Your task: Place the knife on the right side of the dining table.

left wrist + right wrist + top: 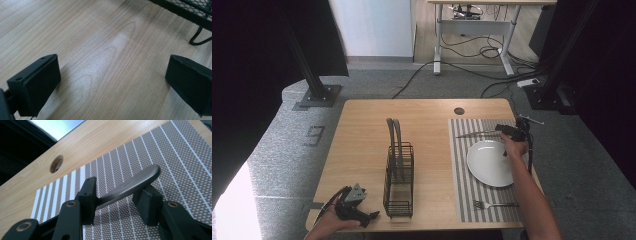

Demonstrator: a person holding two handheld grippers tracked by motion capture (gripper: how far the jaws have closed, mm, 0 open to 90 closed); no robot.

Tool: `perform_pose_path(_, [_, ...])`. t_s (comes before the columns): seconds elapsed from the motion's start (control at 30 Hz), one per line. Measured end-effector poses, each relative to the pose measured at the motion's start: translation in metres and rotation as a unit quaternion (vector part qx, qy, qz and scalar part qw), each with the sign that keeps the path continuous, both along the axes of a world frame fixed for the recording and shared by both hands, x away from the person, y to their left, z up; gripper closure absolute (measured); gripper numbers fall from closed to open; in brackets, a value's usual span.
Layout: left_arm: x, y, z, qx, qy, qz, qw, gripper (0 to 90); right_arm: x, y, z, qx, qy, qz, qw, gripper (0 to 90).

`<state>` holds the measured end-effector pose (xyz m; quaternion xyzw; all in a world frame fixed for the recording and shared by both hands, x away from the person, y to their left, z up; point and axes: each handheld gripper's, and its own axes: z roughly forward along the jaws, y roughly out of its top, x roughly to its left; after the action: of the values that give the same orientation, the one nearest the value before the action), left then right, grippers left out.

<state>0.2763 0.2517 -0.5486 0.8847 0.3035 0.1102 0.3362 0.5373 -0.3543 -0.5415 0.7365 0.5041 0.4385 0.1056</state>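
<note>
Pale wood-grain table (362, 150), rectangular with rounded corners and a round hole (459, 111) near the far edge. On the right half, woven placemat (462, 170) in grey and white stripes, finely textured. On it, round white plate (489, 162), smooth and glossy. At the middle, tall black wire basket (399, 180), boxy, with two arched handles. At the mat's near edge, small metal fork (492, 204).

At the mat's far edge, beyond the plate, dull grey metal knife (477, 133), long and slim, lying flat with its rounded handle (135, 183) between the jaws of the right claw (507, 131). Jaws of that claw partly apart; handle close against the left pad, visible gap to the right pad, so no squeeze on it.

Near the table's front left corner, left claw (112, 80) held wide, bare wood between its flat black pads, basket's wire foot (198, 40) just beyond.
</note>
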Motion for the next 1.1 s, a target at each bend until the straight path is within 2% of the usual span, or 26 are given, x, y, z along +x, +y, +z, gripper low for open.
perform_pose_path(0.27, [0.0,0.0,0.0,0.0,0.0,0.0,1.0,0.0,0.0015,-0.0016,-0.0047,0.007,0.02,-0.007,0.9998,52.4])
perform_pose_path(0.5, [0.0,0.0,0.0,0.0,0.0,0.0,1.0,0.0,0.0013,-0.0016,-0.0041,0.006,0.023,-0.007,0.9997,51.8])
perform_pose_path(0.73, [0.0,0.0,0.0,0.0,0.0,0.0,1.0,0.0,-0.0004,0.0004,-0.0011,-0.007,0.036,-0.009,0.9993,49.1])
perform_pose_path(0.83, [-0.0001,-0.0001,0.0001,0.0,0.0,0.001,1.0,0.0,-0.0012,-0.0005,-0.0003,-0.013,0.042,-0.008,0.999,50.9])
perform_pose_path(1.07, [-0.0002,-0.0001,0.0,0.0,0.0,0.001,1.0,0.0,-0.0018,-0.0004,0.0006,-0.019,0.045,-0.008,0.9988,50.7])
perform_pose_path(1.1, [-0.0001,-0.0001,0.0,0.0,0.0,0.001,1.0,0.0,-0.0019,0.0003,0.002,-0.021,0.039,-0.003,0.999,50.7])
